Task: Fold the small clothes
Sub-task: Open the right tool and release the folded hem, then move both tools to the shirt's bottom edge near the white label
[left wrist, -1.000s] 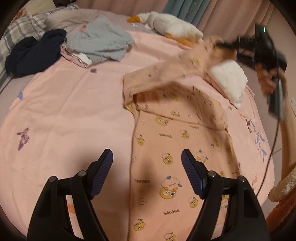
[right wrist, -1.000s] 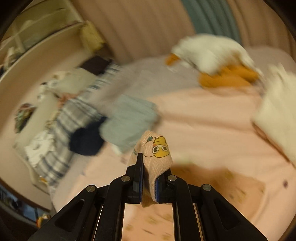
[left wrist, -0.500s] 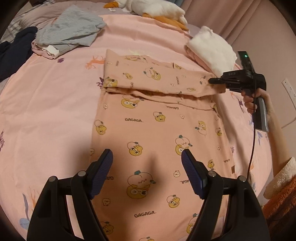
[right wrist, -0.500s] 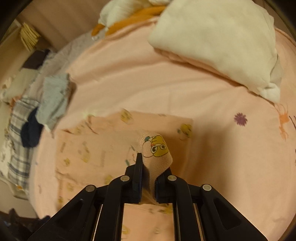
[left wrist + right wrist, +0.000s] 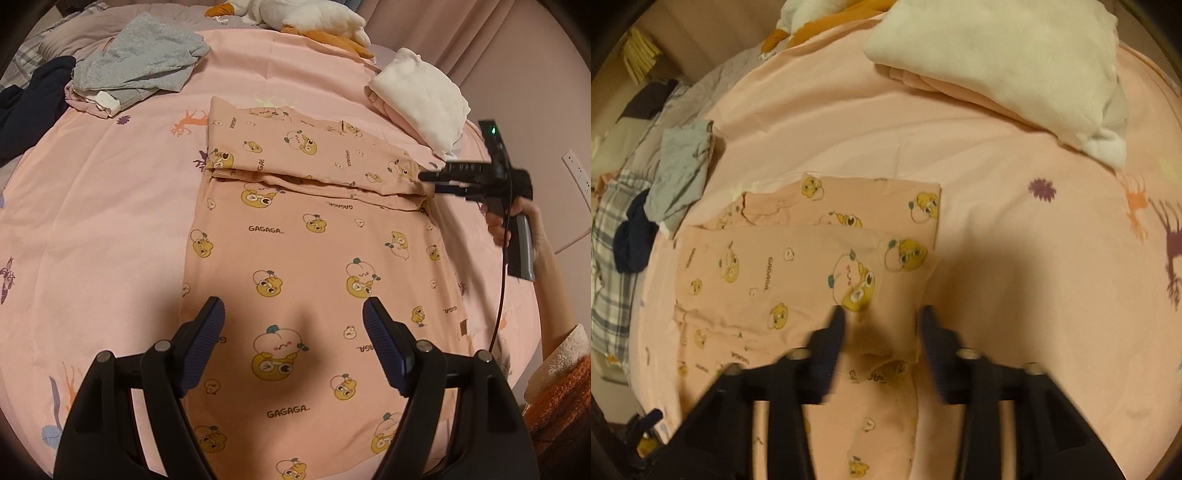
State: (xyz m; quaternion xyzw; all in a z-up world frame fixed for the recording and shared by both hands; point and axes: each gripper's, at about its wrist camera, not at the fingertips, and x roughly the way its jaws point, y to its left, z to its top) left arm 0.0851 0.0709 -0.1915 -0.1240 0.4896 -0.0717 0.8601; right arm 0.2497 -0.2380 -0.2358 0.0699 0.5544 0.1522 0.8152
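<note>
The pink printed garment (image 5: pixel 314 254) lies flat on the bed (image 5: pixel 110 221), in the middle of the pink sheet, and its far part is folded over toward me, so a doubled band crosses it. My right claw (image 5: pixel 881 317) stands over the right end of this fold; its jaws are opening and the cloth lies loose between them, not pressed. My left claw (image 5: pixel 293 321) hovers above the near part of the garment with its jaws wide apart and holds nothing. Behind the garment I see a folded white cloth (image 5: pixel 421 99), a grey garment (image 5: pixel 144 62), a dark garment (image 5: pixel 29 99) and a plush toy (image 5: pixel 310 18).
</note>
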